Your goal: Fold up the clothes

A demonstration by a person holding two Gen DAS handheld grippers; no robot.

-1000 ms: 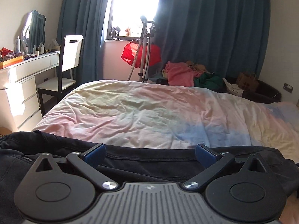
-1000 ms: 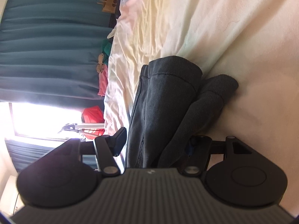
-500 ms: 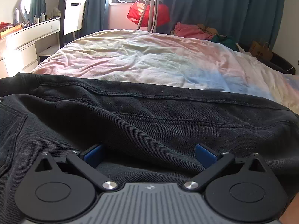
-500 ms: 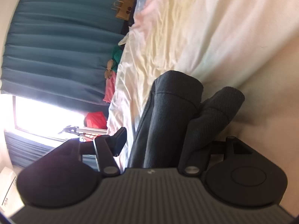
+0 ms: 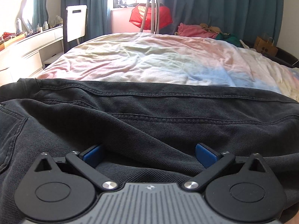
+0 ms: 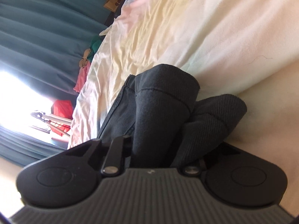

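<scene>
Since half a second ago your right hand-held gripper (image 6: 155, 147) has drawn in from wide to narrow around the bunched leg ends; the left hand-held gripper (image 5: 149, 154) has barely shifted.

Landmark: the bed (image 5: 149, 63). The black jeans (image 5: 149, 115) lie across its near edge, side seam running crosswise, with the pastel sheet beyond them. In the right wrist view the two hemmed leg ends (image 6: 168, 100) stand out past the gripper, just off the sheet.

Left gripper: jaws wide apart, blue pads (image 5: 204, 154) showing, denim ridged up between them but not pinched. Right gripper: jaws drawn in on the leg ends; its pads are hidden by cloth, so the hold is judged, not seen.

Step in hand, as I judge it: carrying the leg ends over for a lengthwise fold. To do it well, keep both hems stacked in your right gripper, pin or pinch the ridge with your left so the body does not drag, and lay seam on seam.

Writing: none legible. The paper bag (image 5: 265, 45) beyond the bed's far corner carries dark dots, no readable text.
</scene>
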